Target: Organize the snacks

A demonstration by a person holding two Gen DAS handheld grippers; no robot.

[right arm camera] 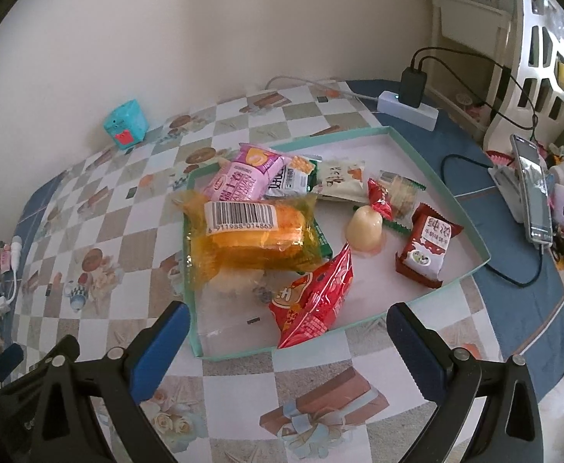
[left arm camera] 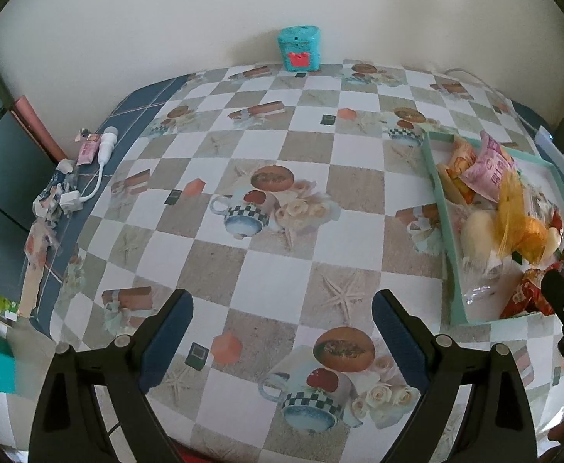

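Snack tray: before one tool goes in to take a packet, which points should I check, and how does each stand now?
1. Right tool open and empty: ok, nothing between its blue pads.
2. Left tool open and empty: ok, only tablecloth below it.
3. Snack tray in front of right tool: ok; for the left tool it sits far to the side.
4. Nearest packet free to grasp: ok, the red packet lies at the near rim, uncovered.
5. Orange packet free of the pile: not ok, it rests on other snacks.
6. What lies under the orange packet: cannot tell.
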